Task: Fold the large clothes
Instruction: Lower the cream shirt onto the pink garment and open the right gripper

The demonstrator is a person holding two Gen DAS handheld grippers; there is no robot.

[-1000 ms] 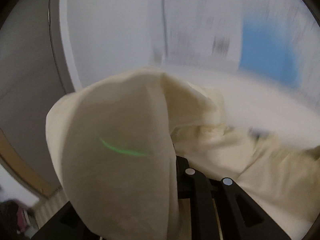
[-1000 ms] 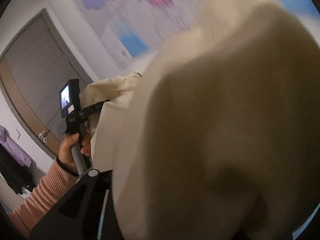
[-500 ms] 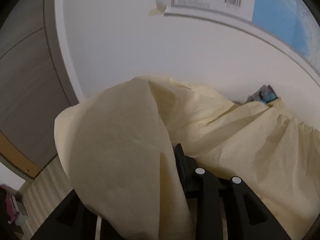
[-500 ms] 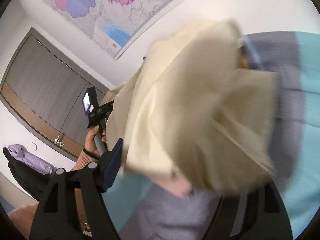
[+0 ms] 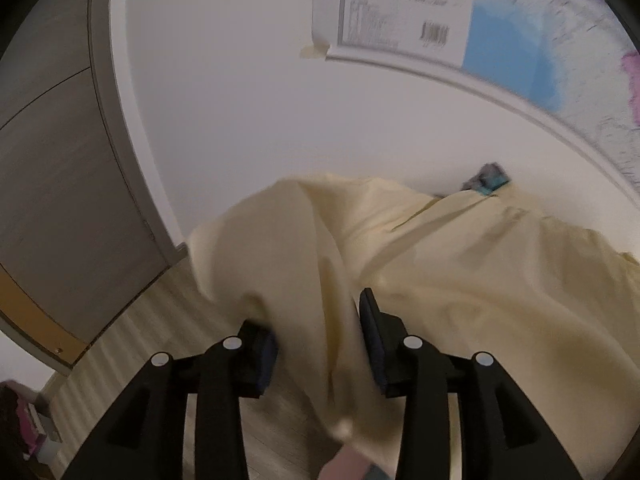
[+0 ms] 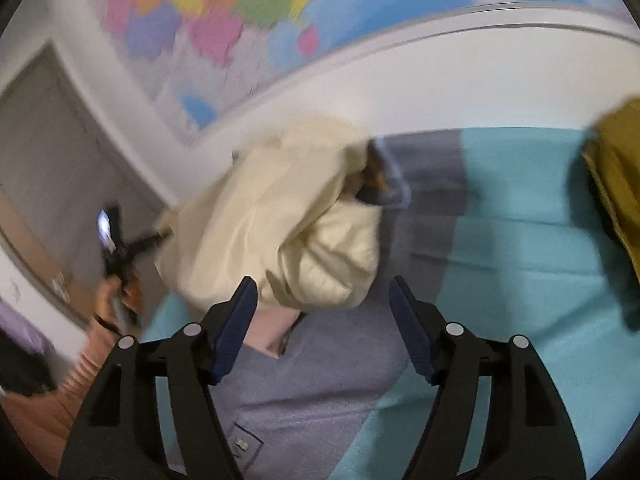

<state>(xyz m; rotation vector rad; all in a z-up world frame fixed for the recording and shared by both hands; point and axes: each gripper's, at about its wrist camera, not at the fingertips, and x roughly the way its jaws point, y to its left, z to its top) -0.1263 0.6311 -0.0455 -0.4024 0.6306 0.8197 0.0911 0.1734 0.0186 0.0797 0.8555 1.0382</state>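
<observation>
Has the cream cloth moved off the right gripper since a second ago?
Yes. The cream garment dropped from the right gripper onto the teal bedcover.

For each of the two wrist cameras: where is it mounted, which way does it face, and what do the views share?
Left wrist: on the left gripper, angled down at the pale yellow fabric garment hanging between its open jaws; wall map behind.
Right wrist: on the right gripper, jaws open and empty, facing the teal and grey bedding; the person's other hand and pink sleeve show left.
Shared: the yellow garment and the map.
</observation>
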